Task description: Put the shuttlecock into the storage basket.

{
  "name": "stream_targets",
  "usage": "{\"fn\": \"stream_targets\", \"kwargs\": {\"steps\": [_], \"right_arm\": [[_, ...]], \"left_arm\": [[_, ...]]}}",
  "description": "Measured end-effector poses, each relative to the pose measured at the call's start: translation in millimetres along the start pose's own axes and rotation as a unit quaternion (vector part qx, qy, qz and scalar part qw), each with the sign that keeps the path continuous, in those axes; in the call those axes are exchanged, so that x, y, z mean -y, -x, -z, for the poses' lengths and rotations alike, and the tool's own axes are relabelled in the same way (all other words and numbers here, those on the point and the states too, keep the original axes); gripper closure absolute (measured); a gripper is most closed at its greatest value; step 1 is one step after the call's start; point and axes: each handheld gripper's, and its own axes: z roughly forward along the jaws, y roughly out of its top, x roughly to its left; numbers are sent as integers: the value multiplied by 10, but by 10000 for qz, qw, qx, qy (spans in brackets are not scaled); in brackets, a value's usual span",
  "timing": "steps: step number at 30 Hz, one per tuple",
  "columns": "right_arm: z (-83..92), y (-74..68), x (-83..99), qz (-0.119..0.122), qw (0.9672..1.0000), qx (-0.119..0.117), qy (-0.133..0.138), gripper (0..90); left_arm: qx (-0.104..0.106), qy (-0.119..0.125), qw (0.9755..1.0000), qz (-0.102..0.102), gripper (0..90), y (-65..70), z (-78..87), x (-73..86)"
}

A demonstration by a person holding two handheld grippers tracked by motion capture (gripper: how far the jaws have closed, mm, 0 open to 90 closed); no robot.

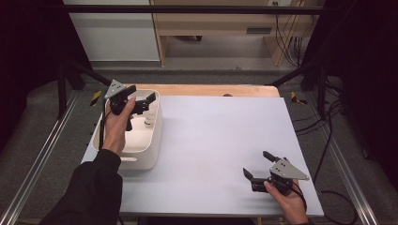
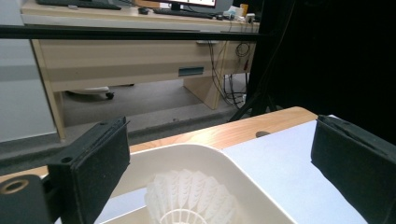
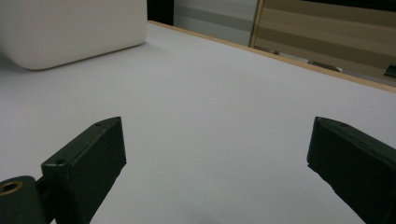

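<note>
Left tool over the white bin at the table's left edge, jaws spread wide, nothing between them. Shuttlecock stands upright inside the bin, feathers up, just below and in front of the left tool; left gripper view has its feather crown low between the two jaws, not touching either. Bin sits on the pale sheet covering the table, wood strip showing along the far edge.

Right tool near the table's front right corner, low over the bare sheet, jaws spread, holding nothing. Right gripper view looks across the sheet toward the bin's outer wall, well apart from this tool. Each tool is gripped by one of the person's hands.
</note>
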Motion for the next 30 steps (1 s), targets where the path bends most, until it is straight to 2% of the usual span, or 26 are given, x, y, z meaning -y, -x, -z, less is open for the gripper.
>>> {"fn": "stream_targets", "kwargs": {"steps": [5,11,16,18,22,30], "right_arm": [[8,-5,0,-1,10000,8,2,46],[9,1,2,-14,10000,17,-2,43],[7,1,1,-34,10000,18,-27,38],[7,-3,-1,-28,10000,7,-28,35],[11,-2,1,-24,10000,-7,-28,33],[14,-1,0,-30,10000,-42,-20,32]], "left_arm": [[75,2,9999,67,41,7,13,-9],[287,28,9994,214,37,26,27,-22],[416,-17,9988,242,36,69,22,-26],[476,39,9986,226,37,116,27,-48],[425,193,9989,68,38,194,64,-106],[540,116,9985,-46,36,327,106,-143]]}}
